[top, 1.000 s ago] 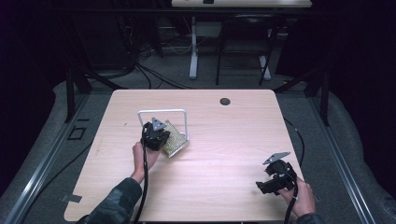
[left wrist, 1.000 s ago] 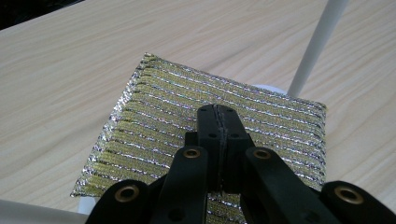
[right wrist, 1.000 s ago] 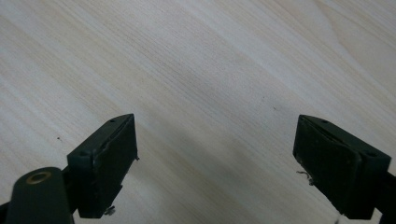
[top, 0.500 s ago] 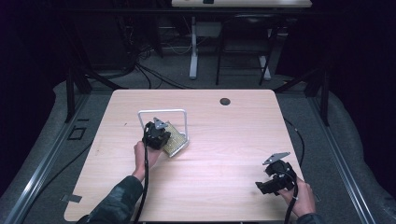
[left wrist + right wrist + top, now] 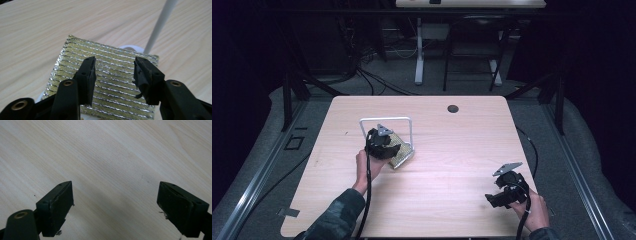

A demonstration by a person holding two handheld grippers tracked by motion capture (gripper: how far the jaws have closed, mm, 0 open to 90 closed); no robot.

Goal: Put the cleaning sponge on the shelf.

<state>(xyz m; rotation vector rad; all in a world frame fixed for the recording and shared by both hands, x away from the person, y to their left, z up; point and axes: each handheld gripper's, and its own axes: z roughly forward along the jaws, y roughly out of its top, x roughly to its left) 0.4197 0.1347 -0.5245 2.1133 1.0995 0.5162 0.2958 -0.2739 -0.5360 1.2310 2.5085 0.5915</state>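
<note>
A flat, square pad (image 5: 105, 85) of ribbed weave, gold and silver threads running in fine parallel rows, lay on a small white base (image 5: 130, 47) on the table (image 5: 452, 145), left of the table's middle and well in from its left edge; its surface glinted, and its edges looked slightly frayed. A thin white metal rod frame (image 5: 386, 120), bent into an upright arch, rose from the base and stood over the pad on its far side; one leg (image 5: 160, 25) met the base beside the pad's far corner.
</note>
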